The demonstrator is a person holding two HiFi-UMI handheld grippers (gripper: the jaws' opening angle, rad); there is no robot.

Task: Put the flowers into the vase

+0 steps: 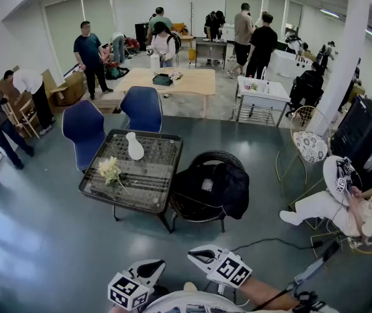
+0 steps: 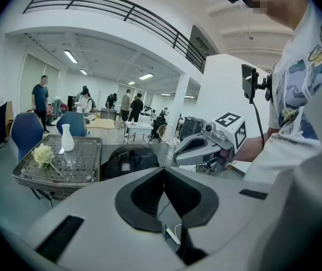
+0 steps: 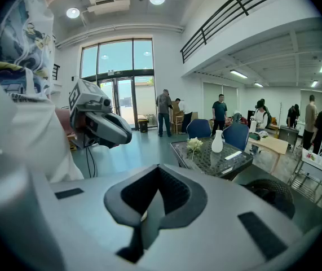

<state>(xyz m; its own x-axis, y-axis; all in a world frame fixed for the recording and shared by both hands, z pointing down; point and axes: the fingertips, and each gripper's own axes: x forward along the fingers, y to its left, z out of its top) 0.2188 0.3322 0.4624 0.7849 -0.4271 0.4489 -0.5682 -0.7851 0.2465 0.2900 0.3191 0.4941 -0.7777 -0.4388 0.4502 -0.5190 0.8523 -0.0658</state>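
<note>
Left tongs (image 1: pixel 152 267) and right tongs (image 1: pixel 197 253) are closed, holding nothing; small, blurry flowers (image 1: pixel 110 169) lie by the left edge of the desk (image 1: pixel 161 169).

Grey floor (image 1: pixel 55 240) in front of the worktop (image 1: pixel 163 175) lies open; near edge and left side free of obstacles. Two blue chairs (image 1: pixel 85 128) close off the far side, and a round black chair (image 1: pixel 219 158) loaded with a black bag (image 1: pixel 215 188) stands just beside the right edge. On top: white vase (image 1: pixel 135 147) upright at far middle, flowers (image 1: pixel 110 171) lying at left, right half bare.
</note>
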